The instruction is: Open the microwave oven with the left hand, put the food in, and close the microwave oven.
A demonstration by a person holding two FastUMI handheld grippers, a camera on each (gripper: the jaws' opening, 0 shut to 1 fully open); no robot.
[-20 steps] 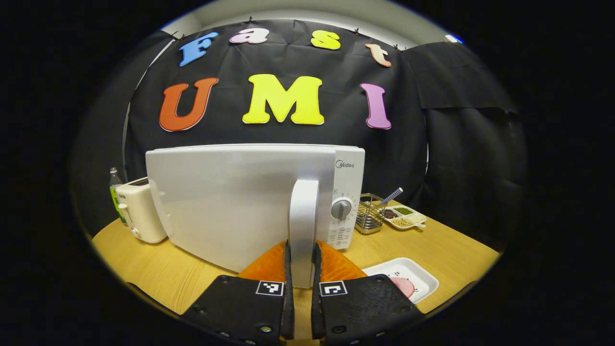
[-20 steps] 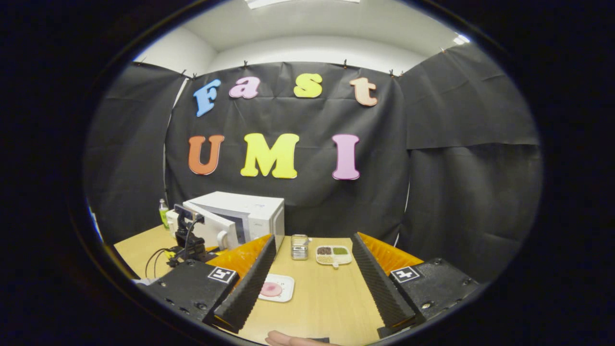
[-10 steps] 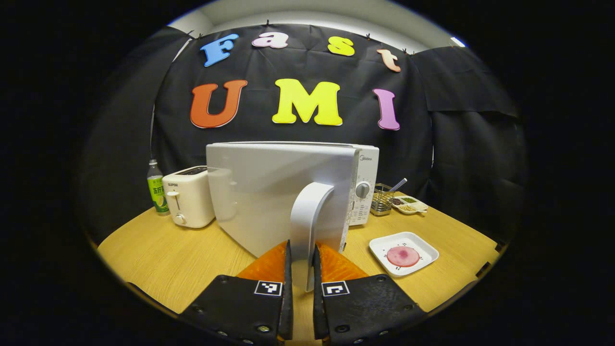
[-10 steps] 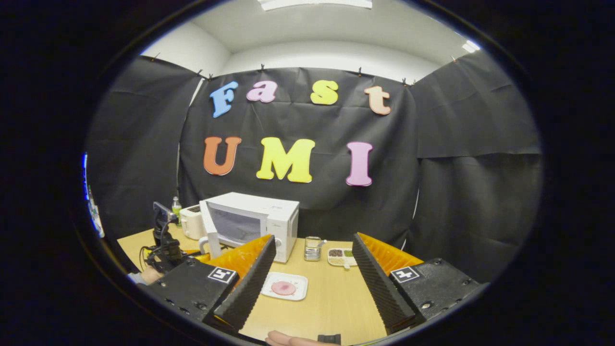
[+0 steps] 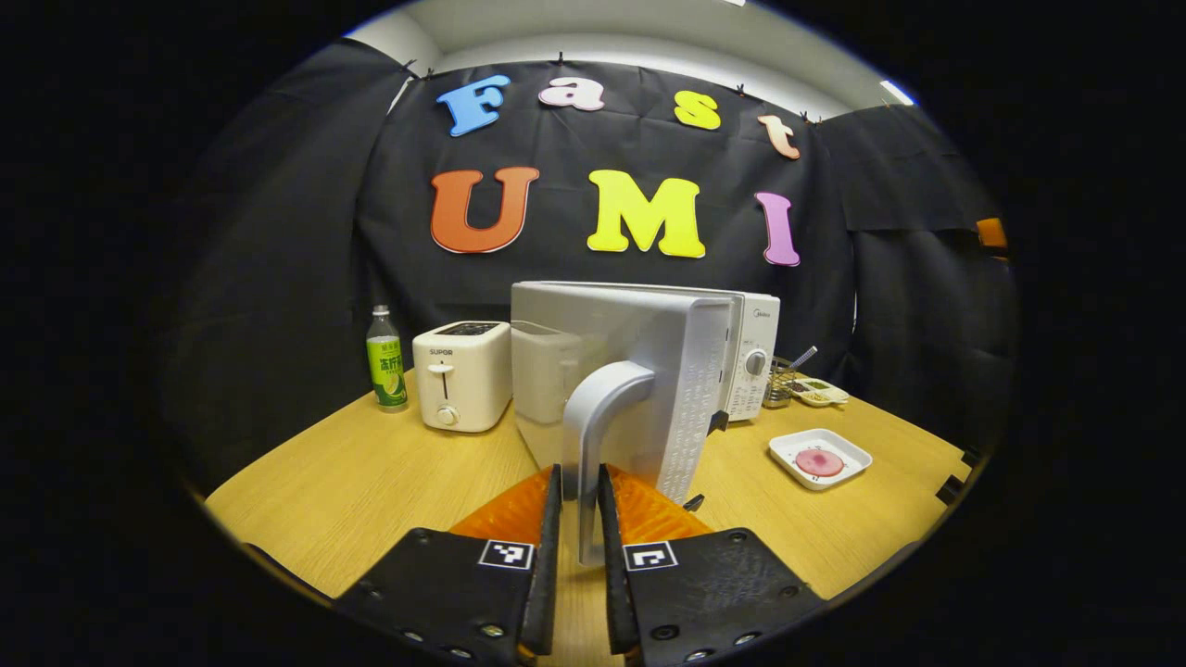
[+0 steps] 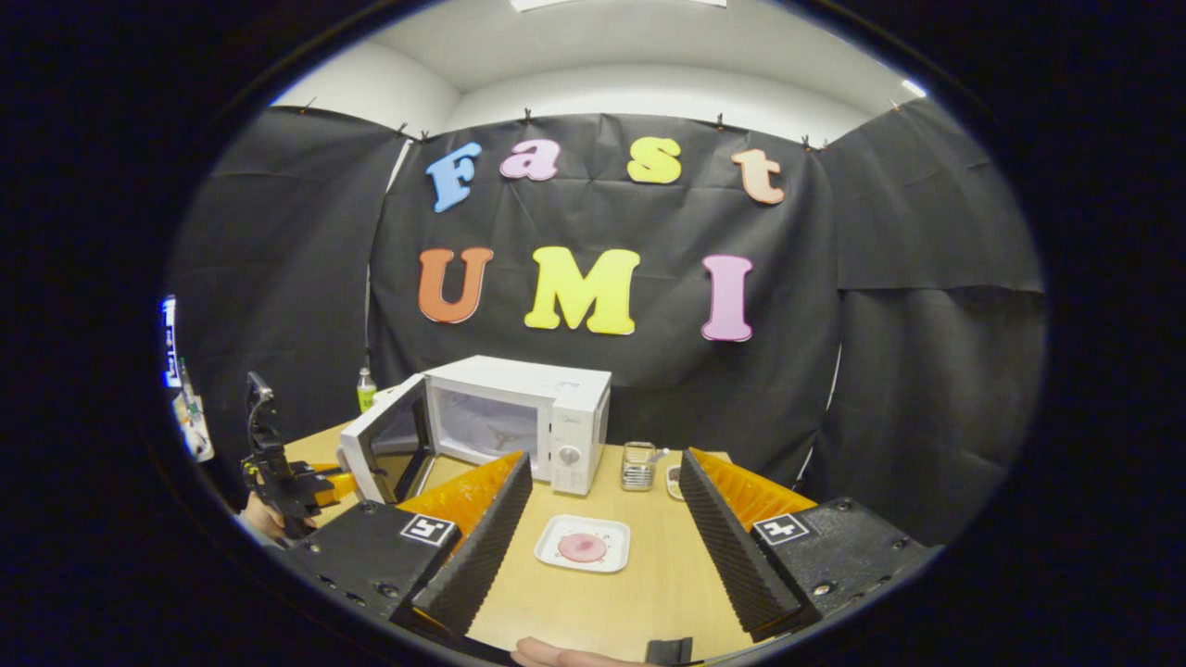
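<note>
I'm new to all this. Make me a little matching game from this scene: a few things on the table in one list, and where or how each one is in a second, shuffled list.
Things:
1. microwave door
2. white plate
3. toaster
4. door handle

States:
a. beside a green bottle
b. swung open
c. clamped by the left gripper
d. holds a pink slice of food

Pairs: 1-b, 2-d, 3-a, 4-c
</note>
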